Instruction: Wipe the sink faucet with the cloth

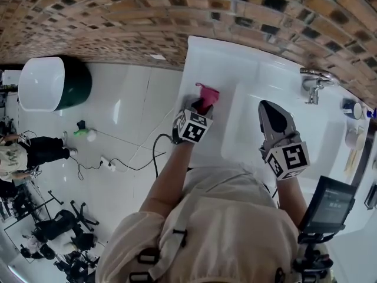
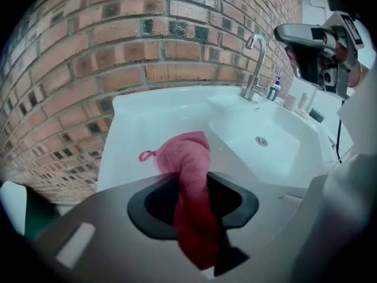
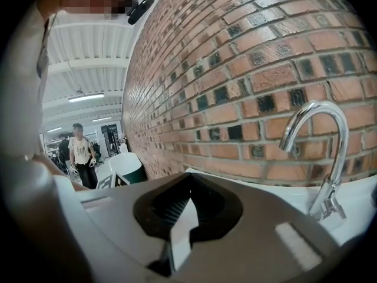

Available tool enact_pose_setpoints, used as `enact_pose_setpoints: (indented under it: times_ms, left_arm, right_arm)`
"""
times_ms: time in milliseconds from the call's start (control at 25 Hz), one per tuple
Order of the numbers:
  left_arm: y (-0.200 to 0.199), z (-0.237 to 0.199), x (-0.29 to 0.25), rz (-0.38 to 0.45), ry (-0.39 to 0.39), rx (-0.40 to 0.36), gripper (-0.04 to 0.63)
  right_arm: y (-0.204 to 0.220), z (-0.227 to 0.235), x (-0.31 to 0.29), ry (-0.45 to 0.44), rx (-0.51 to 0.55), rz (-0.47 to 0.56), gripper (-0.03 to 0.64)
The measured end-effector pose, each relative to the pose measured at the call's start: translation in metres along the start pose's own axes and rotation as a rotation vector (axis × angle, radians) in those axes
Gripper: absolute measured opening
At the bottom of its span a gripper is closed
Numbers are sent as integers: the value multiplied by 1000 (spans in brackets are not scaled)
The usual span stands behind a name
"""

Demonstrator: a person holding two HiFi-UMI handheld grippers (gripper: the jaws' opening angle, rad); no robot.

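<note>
The step in hand looked to be picking up the cloth point(image 2: 187, 158), and doing it well meant a firm bite before lifting. The left gripper point(image 2: 189, 178) was clenched on the cloth's bunched middle. I judged that hold good enough, but a fair length of cloth needed to stay free beyond the tips to act as the wiping pad. The lift should go straight up off the sink's flat rim point(image 2: 135, 128) so the loose end did not drag. After that the cloth had to travel across the basin point(image 2: 277, 158) to the faucet point(image 2: 254, 63) without the jaws slackening. The risk I saw was thin fabric slipping out once it rubbed on metal.

The cloth ran lengthwise through the gap between the fingers point(image 2: 154, 198). Its darker end hung back toward the camera, and its paler end and small loop lay ahead of the tips on the rim. That spot was well apart from the faucet, on the side of the basin away from it.

The right gripper point(image 3: 187, 184) had its jaws drawn together on nothing. It hung over the basin nearer the faucet, pointing toward the brick wall point(image 3: 247, 75) behind the faucet.
</note>
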State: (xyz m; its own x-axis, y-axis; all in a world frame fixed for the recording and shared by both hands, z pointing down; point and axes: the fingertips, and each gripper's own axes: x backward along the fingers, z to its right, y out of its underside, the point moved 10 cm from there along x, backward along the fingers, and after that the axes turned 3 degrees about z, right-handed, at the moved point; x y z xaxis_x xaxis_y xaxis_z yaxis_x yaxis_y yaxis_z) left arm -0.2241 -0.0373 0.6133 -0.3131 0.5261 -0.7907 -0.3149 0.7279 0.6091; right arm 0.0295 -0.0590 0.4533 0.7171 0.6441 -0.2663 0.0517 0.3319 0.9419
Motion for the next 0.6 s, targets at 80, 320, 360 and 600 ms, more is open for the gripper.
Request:
enact_pose_setpoints:
  times_ms: [80, 320, 360, 600]
  left_arm:
    - [-1, -2, -1, -6, 0, 0, 124]
    - [-17, -6, 14, 40, 69, 32, 101]
    - [-29, -3, 20, 77, 75, 24, 101]
    - [-139, 42, 67, 378, 130, -140, 103]
  right_arm:
    - [-1, -2, 0, -5, 5, 3, -18]
    - [-10, -3, 18, 26, 22, 35, -17]
    - [-12, -2, 23, 40, 24, 45, -17]
    - [-27, 6, 60, 125, 28, 99, -17]
